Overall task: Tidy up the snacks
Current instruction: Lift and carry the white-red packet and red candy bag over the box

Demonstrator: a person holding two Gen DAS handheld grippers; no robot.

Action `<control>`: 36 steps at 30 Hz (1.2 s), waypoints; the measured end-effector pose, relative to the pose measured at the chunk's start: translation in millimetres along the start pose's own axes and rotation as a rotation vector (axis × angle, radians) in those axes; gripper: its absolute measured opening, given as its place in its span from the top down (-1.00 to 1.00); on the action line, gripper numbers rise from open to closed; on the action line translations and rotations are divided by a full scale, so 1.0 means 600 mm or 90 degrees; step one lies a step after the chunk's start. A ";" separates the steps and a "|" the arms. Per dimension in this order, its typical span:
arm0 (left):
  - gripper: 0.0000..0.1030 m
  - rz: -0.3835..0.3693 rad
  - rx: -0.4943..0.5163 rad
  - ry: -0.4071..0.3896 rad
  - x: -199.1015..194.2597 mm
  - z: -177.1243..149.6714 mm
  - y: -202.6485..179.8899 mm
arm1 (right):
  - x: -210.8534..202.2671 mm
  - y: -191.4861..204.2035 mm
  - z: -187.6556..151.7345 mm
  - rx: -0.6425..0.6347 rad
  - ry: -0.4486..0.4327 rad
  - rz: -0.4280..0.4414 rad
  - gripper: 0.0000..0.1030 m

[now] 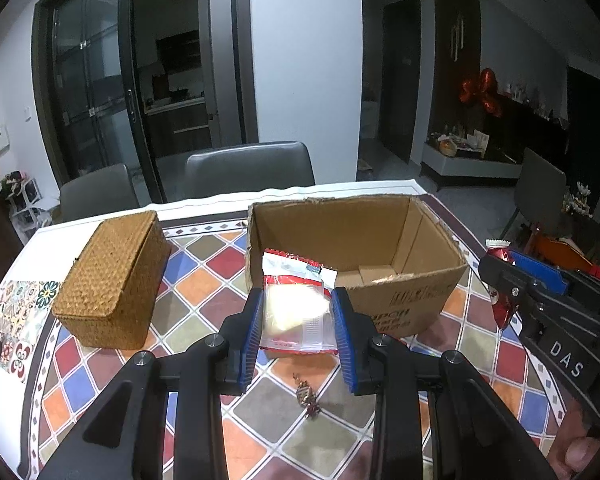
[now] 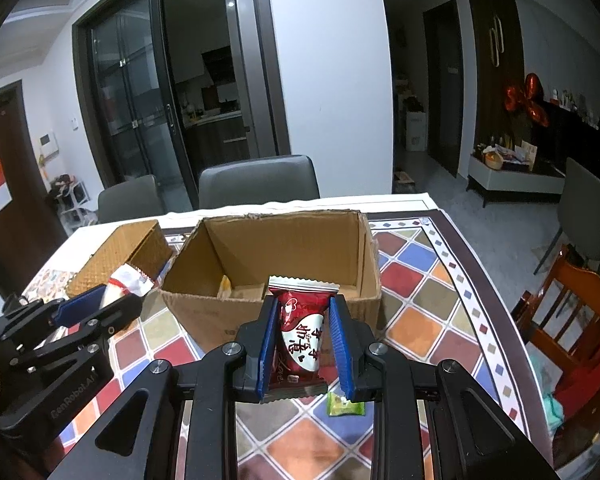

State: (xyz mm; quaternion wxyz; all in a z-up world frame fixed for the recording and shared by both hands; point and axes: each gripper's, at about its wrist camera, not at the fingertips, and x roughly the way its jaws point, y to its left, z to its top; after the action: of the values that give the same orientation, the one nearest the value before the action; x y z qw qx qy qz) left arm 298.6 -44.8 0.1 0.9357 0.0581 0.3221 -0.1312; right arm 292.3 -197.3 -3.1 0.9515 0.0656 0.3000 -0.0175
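My left gripper (image 1: 298, 312) is shut on a red-and-clear snack packet (image 1: 296, 304) with a pale cake inside, held above the table just in front of the open cardboard box (image 1: 432, 292). My right gripper (image 2: 304, 320) is shut on a dark red snack packet (image 2: 302, 328) with white lettering, held in front of the same box (image 2: 204, 312). The box holds a small item on its floor (image 2: 225, 286). The right gripper also shows at the right in the left wrist view (image 1: 512, 280), and the left gripper at the left in the right wrist view (image 2: 100, 300).
A closed woven basket (image 1: 112, 280) stands left of the box. A small wrapped candy (image 1: 306, 396) and a green candy (image 2: 344, 402) lie on the patterned tablecloth (image 1: 260, 432). Grey chairs (image 1: 248, 168) stand behind the table; a wooden chair (image 2: 572, 320) is at the right.
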 end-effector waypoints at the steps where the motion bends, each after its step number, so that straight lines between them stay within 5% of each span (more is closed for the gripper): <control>1: 0.35 -0.001 0.000 -0.002 0.000 0.003 -0.001 | 0.000 -0.001 0.002 -0.002 -0.001 0.000 0.47; 36: 0.34 -0.019 -0.008 -0.016 0.095 0.087 -0.008 | 0.086 0.004 0.086 -0.048 -0.016 0.012 0.47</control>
State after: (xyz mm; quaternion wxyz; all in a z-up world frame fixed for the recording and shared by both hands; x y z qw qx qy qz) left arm 371.4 -71.3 5.8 0.9379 0.0458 0.3123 -0.1436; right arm 364.1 -201.7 9.4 0.9571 0.0321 0.2878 0.0022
